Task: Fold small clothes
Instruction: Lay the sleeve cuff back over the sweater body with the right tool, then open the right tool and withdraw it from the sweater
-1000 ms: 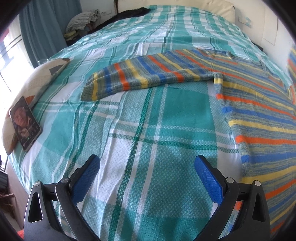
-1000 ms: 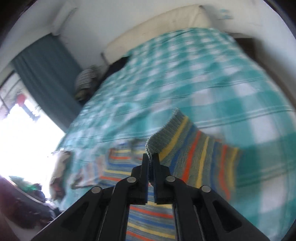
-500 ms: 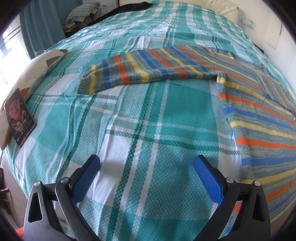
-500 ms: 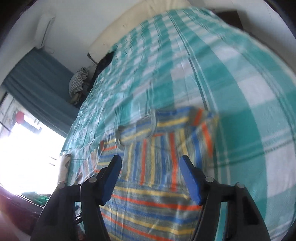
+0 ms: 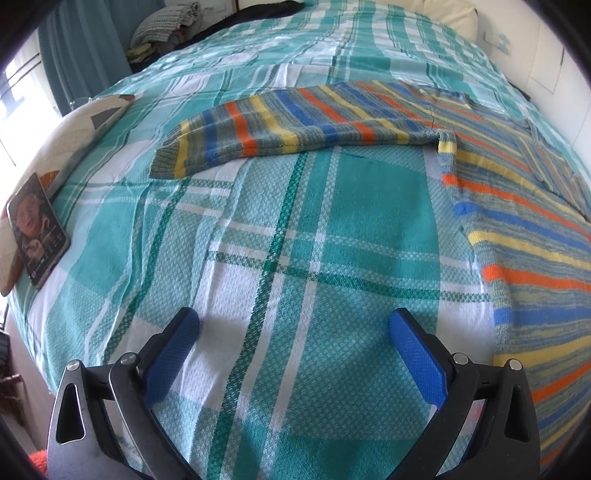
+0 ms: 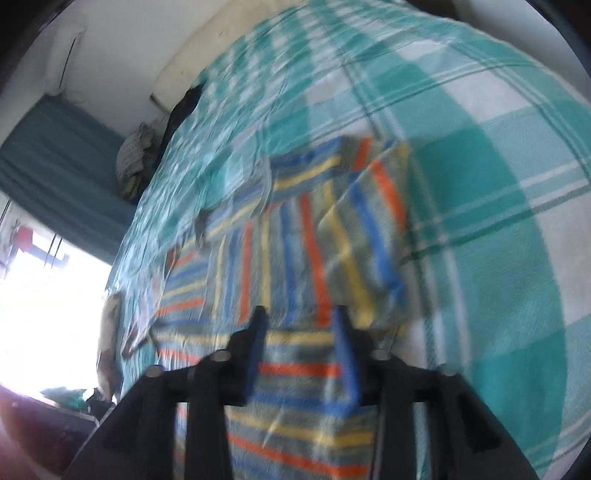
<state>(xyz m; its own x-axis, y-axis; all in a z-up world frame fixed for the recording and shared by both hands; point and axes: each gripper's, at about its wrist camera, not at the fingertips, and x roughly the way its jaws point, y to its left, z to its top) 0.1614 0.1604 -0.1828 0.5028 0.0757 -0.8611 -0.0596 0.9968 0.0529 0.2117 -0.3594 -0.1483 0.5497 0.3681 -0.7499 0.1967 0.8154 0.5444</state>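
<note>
A striped knit sweater (image 5: 517,240) lies flat on the teal plaid bedspread (image 5: 258,240). One sleeve (image 5: 295,125) stretches out to the left, ahead of my left gripper (image 5: 293,321). That gripper hovers open over bare bedspread with nothing between its blue pads. In the blurred right wrist view the other sleeve (image 6: 365,229) lies folded back across the sweater's body (image 6: 280,369). My right gripper (image 6: 300,317) hangs just above the body, jaws apart and holding nothing.
A phone (image 5: 37,236) leans on a pale cushion (image 5: 66,136) at the bed's left edge. A pile of folded clothes (image 5: 162,29) and a dark garment sit at the far corner by the teal curtain (image 6: 55,158). A cream pillow (image 5: 443,11) lies at the head.
My right gripper has let go of the sleeve cuff, opened and sunk toward the sweater; the sleeve now lies across the body. The left gripper has hardly moved.
</note>
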